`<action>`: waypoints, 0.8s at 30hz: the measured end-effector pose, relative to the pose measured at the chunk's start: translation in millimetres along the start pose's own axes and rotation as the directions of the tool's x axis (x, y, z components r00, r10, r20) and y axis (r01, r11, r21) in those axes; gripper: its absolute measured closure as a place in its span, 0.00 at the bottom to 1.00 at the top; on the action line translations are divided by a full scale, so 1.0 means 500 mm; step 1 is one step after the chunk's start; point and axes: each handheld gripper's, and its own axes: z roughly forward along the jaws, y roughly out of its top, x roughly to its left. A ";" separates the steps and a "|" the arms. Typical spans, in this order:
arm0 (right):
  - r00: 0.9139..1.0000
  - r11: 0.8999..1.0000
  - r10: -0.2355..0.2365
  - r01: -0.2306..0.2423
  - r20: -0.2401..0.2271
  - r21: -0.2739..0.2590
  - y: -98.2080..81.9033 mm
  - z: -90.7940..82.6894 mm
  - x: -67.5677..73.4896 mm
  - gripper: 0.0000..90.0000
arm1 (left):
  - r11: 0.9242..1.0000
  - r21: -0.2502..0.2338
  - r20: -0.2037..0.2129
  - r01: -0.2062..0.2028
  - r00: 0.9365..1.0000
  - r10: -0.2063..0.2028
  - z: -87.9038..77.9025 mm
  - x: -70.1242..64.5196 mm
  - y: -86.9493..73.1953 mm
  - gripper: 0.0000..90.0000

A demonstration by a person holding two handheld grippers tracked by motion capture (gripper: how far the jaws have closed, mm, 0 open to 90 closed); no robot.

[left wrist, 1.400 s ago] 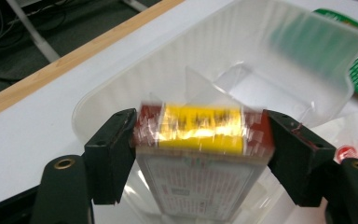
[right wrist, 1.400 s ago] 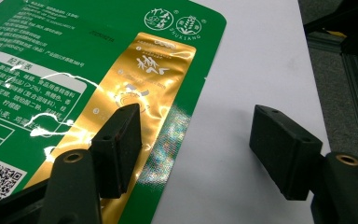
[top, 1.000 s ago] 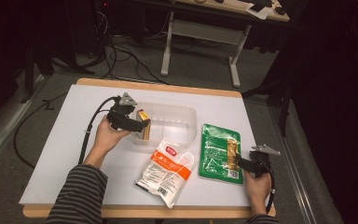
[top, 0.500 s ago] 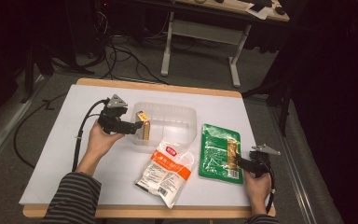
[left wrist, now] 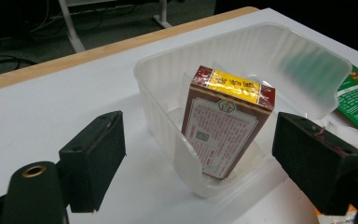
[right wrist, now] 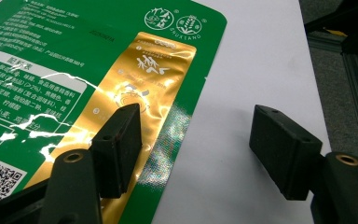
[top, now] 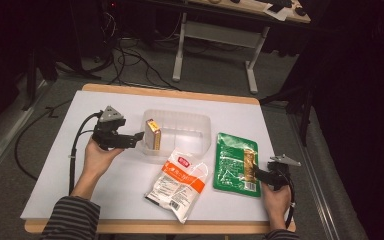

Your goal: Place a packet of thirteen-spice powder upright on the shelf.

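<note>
1. Leftmost, the left hand-held gripper (top: 136,139) hangs over the white tabletop (top: 55,165), held in the person's left hand (top: 96,157), with its black cable trailing back toward the striped sleeve (top: 72,220).
2. Its jaws stand wide apart and hold nothing; in the left gripper view they frame the near end of the clear plastic container (left wrist: 307,60) without touching it.
3. Next, a dark red box with a yellow band on top (left wrist: 226,121) stands upright inside the container's left end, leaning slightly against the wall. It sits just beyond the left jaws, apart from them.
4. In front of the container, a white and orange snack bag (top: 177,182) lies flat on the tabletop, its upper edge close to the container's near wall.
5. Further right, a green pouch with a gold stripe (top: 236,162) lies flat, just beside the container's right end.
6. At the far right, the right hand-held gripper (top: 254,174) rests low at the pouch's right edge, held in the right hand (top: 275,200).
7. Its jaws are also spread wide and empty: in the right gripper view one pad (right wrist: 119,144) hovers over the gold stripe and the other over bare tabletop beside the pouch.
</note>
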 end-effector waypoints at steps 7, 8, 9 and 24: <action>1.000 1.000 0.005 -0.005 0.000 0.001 0.000 0.000 0.000 0.39 | 1.000 -0.002 -0.047 0.006 0.999 -0.007 -0.024 0.014 -0.018 0.21; 1.000 1.000 0.003 -0.003 0.000 0.001 0.000 0.000 0.000 0.39 | 1.000 -0.011 -0.056 0.016 0.998 -0.016 -0.030 0.018 -0.023 0.21; 1.000 1.000 0.002 -0.002 0.000 0.001 0.000 0.000 0.000 0.39 | 1.000 -0.011 -0.056 0.016 0.998 -0.016 -0.030 0.018 -0.023 0.21; 1.000 1.000 0.025 -0.024 -0.013 0.017 0.002 0.000 -0.003 0.39 | 0.999 -0.011 -0.179 0.043 0.983 -0.044 -0.049 0.074 -0.127 0.22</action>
